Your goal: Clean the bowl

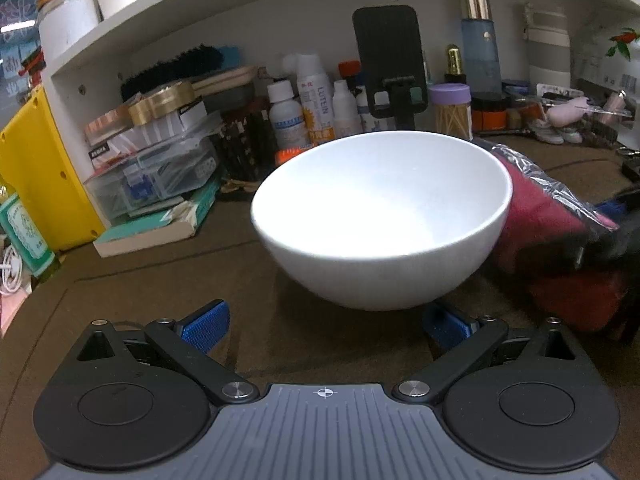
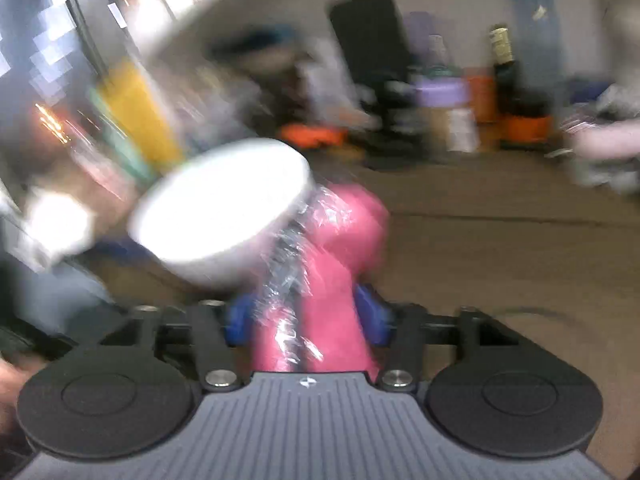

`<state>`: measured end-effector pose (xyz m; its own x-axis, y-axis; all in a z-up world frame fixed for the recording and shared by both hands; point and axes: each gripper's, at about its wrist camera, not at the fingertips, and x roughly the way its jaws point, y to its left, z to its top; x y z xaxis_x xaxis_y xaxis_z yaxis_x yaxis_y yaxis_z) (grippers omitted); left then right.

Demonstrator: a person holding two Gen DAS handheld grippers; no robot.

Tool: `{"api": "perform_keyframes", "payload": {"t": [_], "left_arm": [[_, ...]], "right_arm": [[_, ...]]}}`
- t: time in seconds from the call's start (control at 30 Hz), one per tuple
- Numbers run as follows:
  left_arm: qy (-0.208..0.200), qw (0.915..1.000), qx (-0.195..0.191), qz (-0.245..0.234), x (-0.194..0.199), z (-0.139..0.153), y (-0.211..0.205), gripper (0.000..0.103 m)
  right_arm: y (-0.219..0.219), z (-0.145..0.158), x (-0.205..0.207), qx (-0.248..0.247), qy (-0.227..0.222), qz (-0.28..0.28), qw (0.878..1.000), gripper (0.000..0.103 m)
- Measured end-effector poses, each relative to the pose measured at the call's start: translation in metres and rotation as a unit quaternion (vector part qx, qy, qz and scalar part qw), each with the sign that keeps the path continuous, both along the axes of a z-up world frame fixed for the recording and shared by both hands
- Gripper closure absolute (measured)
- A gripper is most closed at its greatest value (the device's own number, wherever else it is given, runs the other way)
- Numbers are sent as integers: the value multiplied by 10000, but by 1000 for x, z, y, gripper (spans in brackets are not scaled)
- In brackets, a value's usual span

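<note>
A white bowl (image 1: 380, 220) stands tilted on the brown mat, its opening turned toward my left wrist camera. My left gripper (image 1: 326, 326) is open, its blue pads (image 1: 206, 326) spread wide below and in front of the bowl's base, the left pad clear of it. My right gripper (image 2: 308, 320) is shut on a pink cloth (image 2: 336, 280) with crinkled silvery film on it. The cloth (image 1: 536, 220) presses against the bowl's right outer side. The right wrist view is blurred by motion; the bowl (image 2: 224, 204) shows there at the cloth's upper left.
A white shelf unit (image 1: 240, 12) runs along the back, crowded with bottles (image 1: 316, 100), a black phone stand (image 1: 390, 60), plastic boxes (image 1: 156, 168) and a book (image 1: 160, 224). A yellow box (image 1: 40, 168) stands at the left. The brown mat (image 1: 140, 292) covers the table.
</note>
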<state>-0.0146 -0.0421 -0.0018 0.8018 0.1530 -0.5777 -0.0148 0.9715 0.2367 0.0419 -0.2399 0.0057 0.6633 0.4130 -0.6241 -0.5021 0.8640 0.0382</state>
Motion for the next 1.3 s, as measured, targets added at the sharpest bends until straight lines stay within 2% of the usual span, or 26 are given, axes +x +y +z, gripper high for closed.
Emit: {"api": "perform_keyframes", "payload": {"t": [0.03,0.17,0.43,0.53,0.63,0.67,0.77,1.3], "left_arm": [[-21,10000,45,-9,0,0,-2,0],[-66,9998,201,-61,0,0,-10,0],[-43,9999,131,-41,4,0,-10,0],[42,9998,-189,42,6,0,-4,0],[221,9944,-1004,237,11,0,12,0],[247,9927,-1150,271,12,0,14,0],[252,9938,-1048,257,11,-1,10,0],[244,9926,-1162,245,12,0,14,0]], "right_arm": [[1,-2,-2,-108,-125,-84,9998,1],[-1,-3,3,41,83,-201,9998,0],[5,-7,-4,-116,-1,-177,9998,0],[-1,-7,-7,-44,74,-166,9998,0],[-1,-7,-6,-13,117,-147,9998,0],[-1,-7,-6,-18,116,-126,9999,0],[1,-7,-7,-28,97,-51,9999,0],[1,-7,-8,-47,99,-41,9999,0]]}}
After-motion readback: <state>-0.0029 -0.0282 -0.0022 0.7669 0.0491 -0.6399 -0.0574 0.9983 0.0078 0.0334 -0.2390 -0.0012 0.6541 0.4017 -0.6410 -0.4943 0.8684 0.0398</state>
